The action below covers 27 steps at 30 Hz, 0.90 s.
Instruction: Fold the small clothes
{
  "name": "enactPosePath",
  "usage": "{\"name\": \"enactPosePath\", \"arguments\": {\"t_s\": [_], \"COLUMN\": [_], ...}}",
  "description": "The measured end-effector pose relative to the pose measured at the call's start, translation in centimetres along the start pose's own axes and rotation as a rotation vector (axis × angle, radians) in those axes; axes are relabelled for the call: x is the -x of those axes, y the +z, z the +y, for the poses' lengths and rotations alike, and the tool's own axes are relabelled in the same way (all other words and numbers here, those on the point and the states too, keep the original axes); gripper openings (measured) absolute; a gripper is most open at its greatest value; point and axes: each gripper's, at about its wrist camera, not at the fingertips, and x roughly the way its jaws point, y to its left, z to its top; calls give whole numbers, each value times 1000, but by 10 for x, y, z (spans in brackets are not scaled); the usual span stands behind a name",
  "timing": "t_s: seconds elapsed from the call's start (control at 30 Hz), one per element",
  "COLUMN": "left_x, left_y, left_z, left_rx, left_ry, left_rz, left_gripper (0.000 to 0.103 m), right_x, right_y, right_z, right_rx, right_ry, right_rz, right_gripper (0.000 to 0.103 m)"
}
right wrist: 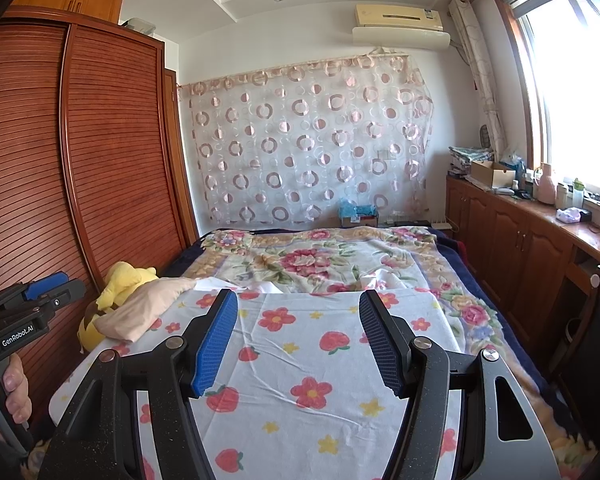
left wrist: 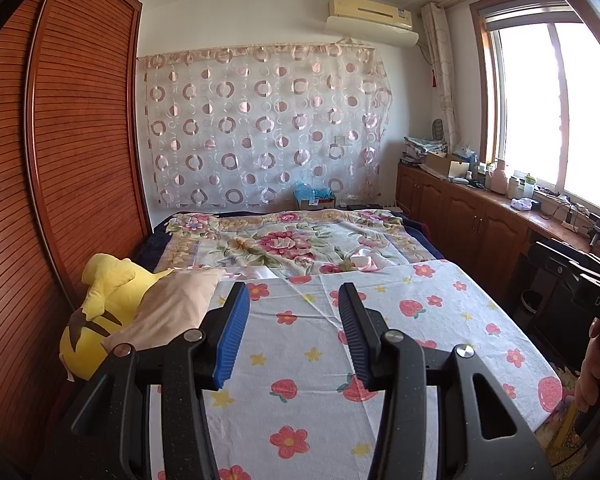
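Left wrist view puts the left gripper (left wrist: 294,296) lowest and nearest in the frame, its blue-padded jaws standing apart with nothing between them, hovering over the flower-and-strawberry sheet (left wrist: 400,344) that fills the lower centre. Right wrist view gives the same picture of the right gripper (right wrist: 298,304): jaws spread rather wider, empty, above the same sheet. Beyond both sets of fingertips, at the far edge of that sheet where it meets the big floral blanket (left wrist: 276,240), lies the only thing that reads as a small garment, a little crumpled white and pink cloth (left wrist: 360,262). From the left jaws it sits ahead and slightly to the right; from the right jaws it sits ahead, close to the tip of the right-hand finger, at mid-frame. It is well apart from both grippers, bunched, so its long axis cannot be told. I judge the right hand has the more direct line, though neither is close. The left view shows the cloth more clearly, plus the right hand on its handle at the right edge; the right view shows the left gripper and fingers at lower left. At left sit a beige pillow (left wrist: 172,308) and yellow plush toy (left wrist: 100,304); farthest back hangs the circle-patterned curtain (left wrist: 260,128).
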Motion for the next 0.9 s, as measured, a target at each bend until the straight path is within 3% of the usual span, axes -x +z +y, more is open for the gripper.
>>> {"name": "enactPosePath", "arguments": {"t_s": [0.9], "left_x": [0], "left_y": [-4], "left_z": [0], "left_rx": [-1], "left_ry": [-1], "left_rz": [0], "left_gripper": [47], "right_x": [0], "right_y": [0], "right_z": [-2], "right_rx": [0], "right_ry": [0], "right_rz": [0], "right_gripper": [65]}}
